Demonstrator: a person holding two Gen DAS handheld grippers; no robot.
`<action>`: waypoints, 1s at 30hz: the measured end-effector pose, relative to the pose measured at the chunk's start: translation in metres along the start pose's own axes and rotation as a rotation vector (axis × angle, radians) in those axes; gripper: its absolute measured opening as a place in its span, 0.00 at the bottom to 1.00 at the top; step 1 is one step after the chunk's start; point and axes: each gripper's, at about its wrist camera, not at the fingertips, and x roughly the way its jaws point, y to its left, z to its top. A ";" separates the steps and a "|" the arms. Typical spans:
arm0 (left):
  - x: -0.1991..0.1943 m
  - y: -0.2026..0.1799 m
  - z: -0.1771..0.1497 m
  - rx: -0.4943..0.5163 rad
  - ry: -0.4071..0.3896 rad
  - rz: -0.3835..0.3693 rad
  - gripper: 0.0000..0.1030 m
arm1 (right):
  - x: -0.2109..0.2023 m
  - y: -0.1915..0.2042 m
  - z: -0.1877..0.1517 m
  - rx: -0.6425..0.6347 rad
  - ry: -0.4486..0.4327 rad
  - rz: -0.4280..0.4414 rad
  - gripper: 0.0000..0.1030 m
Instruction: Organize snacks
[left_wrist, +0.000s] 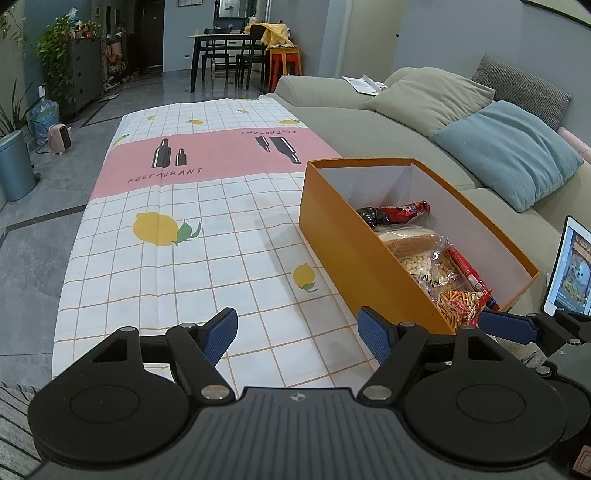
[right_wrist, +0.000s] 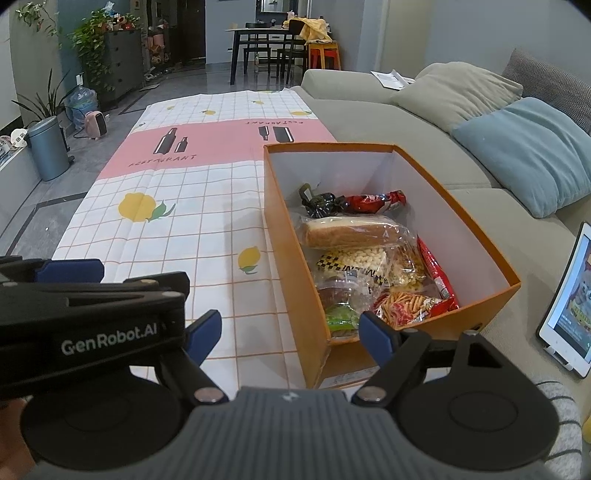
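So the orange cardboard box (right_wrist: 369, 236) sits on the right side of the desk (right_wrist: 177, 206), right of centre in the right wrist view, lid off, white inside. The desk is covered by a grid cloth with lemons and a pink band. The snacks are all packed in the box: a dark wrapped candy (right_wrist: 320, 202) and a red packet (right_wrist: 375, 201) at the far end, then a bagged slice of bread (right_wrist: 347, 232), a clear bag of little white puffs (right_wrist: 356, 263), a long red stick packet (right_wrist: 436, 273) along the right wall, a bag of orange sticks (right_wrist: 406, 304) and a green-labelled pack (right_wrist: 341, 315) at the near end. That's seven packs I can count, though a couple of clear bags overlap so it's hard to be sure.

Two tools here. The right tool (right_wrist: 290, 332) has its blue pads spread wide, nothing between them, hovering just in front of the box's near end. The left tool (left_wrist: 297, 338) is also spread wide and empty, over bare cloth at the lower middle of its view.

One tablet (right_wrist: 569, 299) leans at the far right edge, next to a grey sofa (right_wrist: 369, 107).
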 end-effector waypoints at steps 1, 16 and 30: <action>0.001 0.000 0.000 -0.001 0.000 0.000 0.85 | 0.000 0.000 0.000 0.000 0.000 0.000 0.77; 0.001 0.000 0.000 0.005 -0.002 0.003 0.85 | 0.000 0.001 0.000 -0.009 0.002 -0.002 0.77; 0.001 0.001 -0.001 0.012 0.001 0.005 0.85 | 0.000 0.001 -0.001 -0.025 0.004 -0.002 0.77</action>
